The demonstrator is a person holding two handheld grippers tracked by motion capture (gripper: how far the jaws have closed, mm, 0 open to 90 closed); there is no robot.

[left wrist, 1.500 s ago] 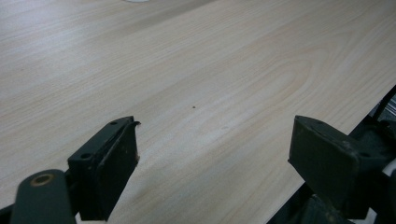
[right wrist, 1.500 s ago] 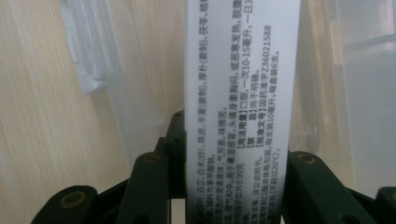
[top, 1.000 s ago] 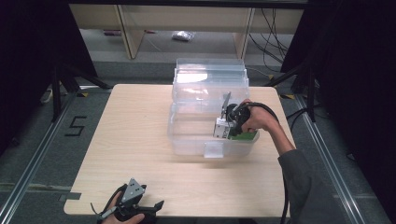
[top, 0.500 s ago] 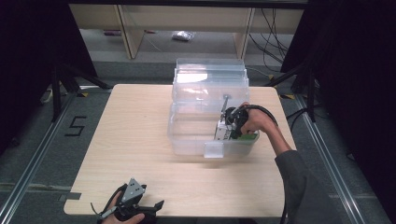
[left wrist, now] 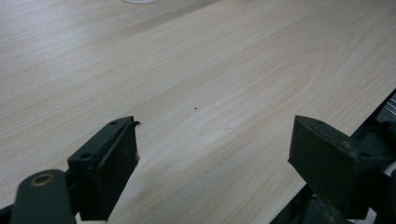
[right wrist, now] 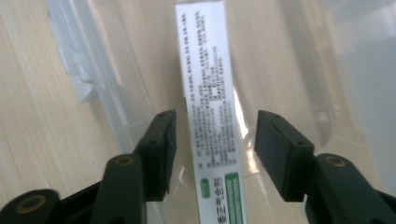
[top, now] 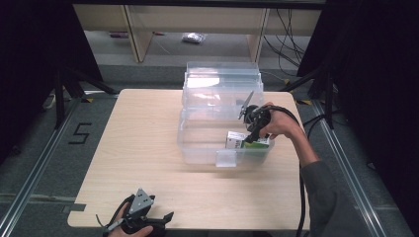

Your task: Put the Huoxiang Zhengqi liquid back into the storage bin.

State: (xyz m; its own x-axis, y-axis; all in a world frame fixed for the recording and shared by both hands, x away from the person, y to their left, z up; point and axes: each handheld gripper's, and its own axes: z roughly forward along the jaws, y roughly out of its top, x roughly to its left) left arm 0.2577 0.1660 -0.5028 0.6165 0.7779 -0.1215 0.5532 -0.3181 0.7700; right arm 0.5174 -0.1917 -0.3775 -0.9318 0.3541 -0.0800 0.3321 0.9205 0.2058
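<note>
Carton [right wrist: 212, 116], a narrow white one with small print and a green band at its near end, lies inside the clear plastic bin [top: 197, 148], toward the bin's right front corner. The right hand-held gripper [right wrist: 215, 149] reaches down into the bin with its jaws parted, one on each side of the carton; a gap shows on both sides, so nothing is clamped. In the high view the carton [top: 247, 140] sits just behind the bin's front wall, with the right hand-held gripper [top: 249, 133] over it.

Risks, as I judge them: the carton sits nearer the left jaw, so closing now could push it sideways or tip it before both pads bite. The bin wall is close on that side, and a jaw might catch it and drag the light bin across the bench [top: 138, 143]. A smooth carton face may also slip on lifting.

The left hand-held gripper [left wrist: 215, 163] rests at the bench's near edge, jaws wide apart, empty.
</note>
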